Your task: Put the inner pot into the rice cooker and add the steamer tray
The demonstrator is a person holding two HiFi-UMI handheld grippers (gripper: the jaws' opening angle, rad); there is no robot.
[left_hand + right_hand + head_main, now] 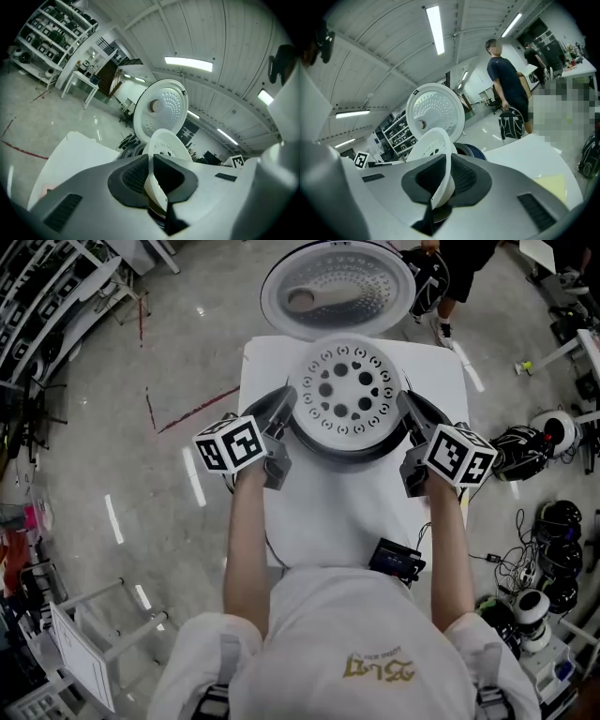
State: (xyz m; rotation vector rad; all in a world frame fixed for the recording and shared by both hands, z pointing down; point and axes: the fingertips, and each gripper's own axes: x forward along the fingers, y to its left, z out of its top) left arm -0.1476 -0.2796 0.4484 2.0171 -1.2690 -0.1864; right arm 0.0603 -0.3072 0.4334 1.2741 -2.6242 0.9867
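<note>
Left gripper [151,177]: jaws narrow, clamped on the left edge of the steamer tray [349,390]. Tray sits roughly level over the cooker's mouth, with the rice cooker lid [337,287] open behind it. The dark rim [352,457] under the tray looks like the inner pot, so I'd call that step done, though I can't confirm it. Right gripper [440,183]: same narrow pinch on the tray's right edge. Remaining, by my read: lower the tray until it seats, then let go on both sides.

The left gripper [152,177] pinches, between its dark ribbed pads, the near rim of a white round perforated plastic steamer tray [167,146]. Just beyond it, the rice cooker's open white dimpled lid [161,110] stands upright. A white tabletop [75,154] lies to the left.
</note>
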